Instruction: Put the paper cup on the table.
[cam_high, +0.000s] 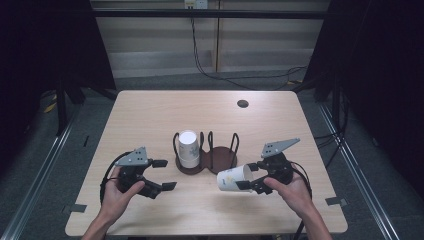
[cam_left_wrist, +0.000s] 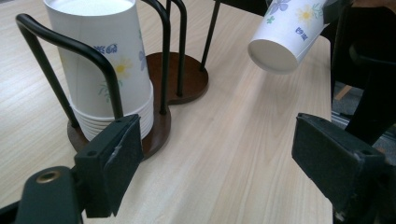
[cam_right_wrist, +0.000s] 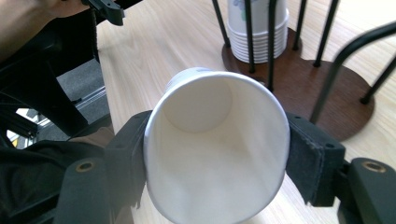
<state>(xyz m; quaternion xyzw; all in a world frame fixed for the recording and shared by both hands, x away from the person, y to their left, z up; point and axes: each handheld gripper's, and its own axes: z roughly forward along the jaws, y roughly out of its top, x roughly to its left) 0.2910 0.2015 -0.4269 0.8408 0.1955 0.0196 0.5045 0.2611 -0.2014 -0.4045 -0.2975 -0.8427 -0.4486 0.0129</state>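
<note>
While the right gripper (cam_high: 248, 180) squeezes 1 paper cup (cam_high: 233, 178) sideways just right of the rack (cam_high: 206, 161), the stack (cam_high: 189, 148) sits in the rack's left bay; left gripper (cam_high: 162, 174) gapes empty; placing remains.

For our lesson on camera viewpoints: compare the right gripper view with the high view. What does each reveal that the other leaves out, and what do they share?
Right gripper view: the white inside of the held paper cup, down to its round bottom, its rim squeezed oval between the two black pads of the right tongs.

High view: the cup's flowered outside, the whole table with its dark round hole, the open, empty left tongs, both hands and the floor cables.

Shared: the held cup, the stack of upside-down cups in the wire-hooped holder, and the wooden tabletop.
</note>
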